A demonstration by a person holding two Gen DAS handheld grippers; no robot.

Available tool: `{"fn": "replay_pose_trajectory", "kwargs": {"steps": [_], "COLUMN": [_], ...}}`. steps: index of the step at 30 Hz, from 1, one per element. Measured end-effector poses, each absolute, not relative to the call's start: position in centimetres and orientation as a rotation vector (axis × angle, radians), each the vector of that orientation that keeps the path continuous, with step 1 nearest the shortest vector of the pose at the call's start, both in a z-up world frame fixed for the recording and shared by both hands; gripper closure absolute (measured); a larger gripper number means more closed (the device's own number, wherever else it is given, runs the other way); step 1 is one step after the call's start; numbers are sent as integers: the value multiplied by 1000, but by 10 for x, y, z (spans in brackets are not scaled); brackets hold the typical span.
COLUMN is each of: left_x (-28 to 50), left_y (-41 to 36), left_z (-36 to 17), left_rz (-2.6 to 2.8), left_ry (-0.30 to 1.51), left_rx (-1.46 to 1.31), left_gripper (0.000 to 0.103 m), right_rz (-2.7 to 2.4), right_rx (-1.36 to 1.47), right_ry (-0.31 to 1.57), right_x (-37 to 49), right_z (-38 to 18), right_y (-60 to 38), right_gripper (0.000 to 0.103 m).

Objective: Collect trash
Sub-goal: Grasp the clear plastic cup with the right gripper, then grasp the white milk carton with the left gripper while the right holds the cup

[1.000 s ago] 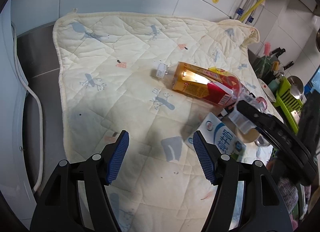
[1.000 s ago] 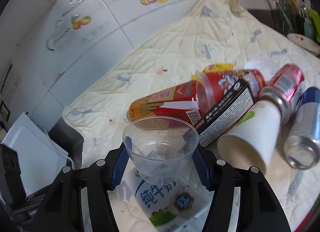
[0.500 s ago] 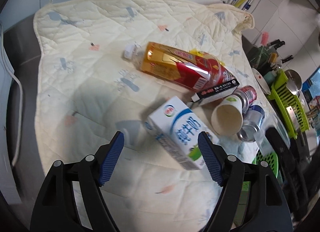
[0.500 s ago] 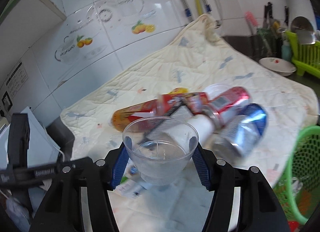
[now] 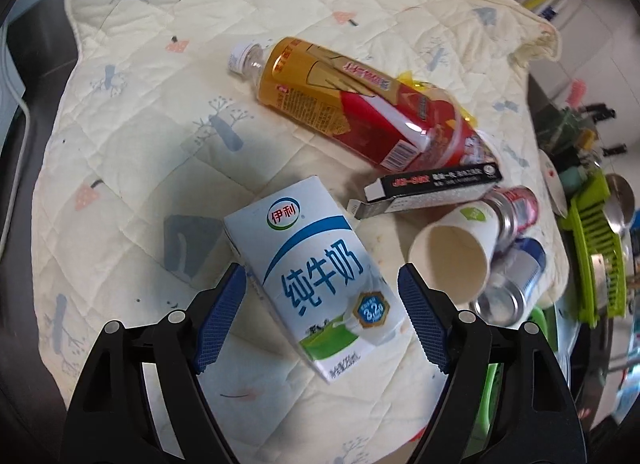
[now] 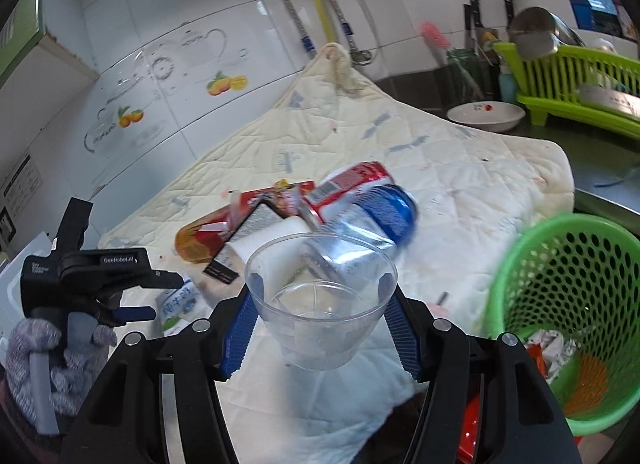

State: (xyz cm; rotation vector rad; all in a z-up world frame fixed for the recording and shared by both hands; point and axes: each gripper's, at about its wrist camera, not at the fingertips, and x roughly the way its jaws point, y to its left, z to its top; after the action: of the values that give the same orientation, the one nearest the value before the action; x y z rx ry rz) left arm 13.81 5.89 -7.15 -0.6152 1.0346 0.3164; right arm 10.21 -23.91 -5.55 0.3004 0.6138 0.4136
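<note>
Right wrist view has the right tool (image 6: 320,328) closest, its blue pads pressed against both sides of a clear plastic cup (image 6: 320,300), which it holds upright above the quilted cloth (image 6: 460,183). Just to its right a green mesh basket (image 6: 560,284) stands with crumpled scraps in the bottom. On the left wrist side, the left tool (image 5: 320,308) is spread wide with nothing between its pads, and the lower part of a white and blue milk carton (image 5: 316,276) lies flat between its tips; whether either pad touches the carton I cannot tell. Beyond the carton a paper cup (image 5: 452,260) lies on its side, mouth toward the camera, against a blue can (image 5: 516,284) and a red can (image 5: 520,203). A black box (image 5: 436,187) sits behind them, touching the big orange-and-red bottle (image 5: 352,99), which lies farthest out on the cloth covering the desk.
</note>
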Motion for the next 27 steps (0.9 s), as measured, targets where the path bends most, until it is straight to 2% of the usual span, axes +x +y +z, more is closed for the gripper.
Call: {"fn": "replay_pose_trajectory", "kwargs": {"steps": [27], "left_x": [168], "left_y": [60], "left_z": [-101], "left_rz": [460], "left_ry": [1128], "left_rx": [-629], "left_gripper": [22], "right_rz": [377], "right_rx": [286], "right_ry": [637], "right_x": [96], "right_z": [-73], "right_y": [-247], "right_gripper": [45]}}
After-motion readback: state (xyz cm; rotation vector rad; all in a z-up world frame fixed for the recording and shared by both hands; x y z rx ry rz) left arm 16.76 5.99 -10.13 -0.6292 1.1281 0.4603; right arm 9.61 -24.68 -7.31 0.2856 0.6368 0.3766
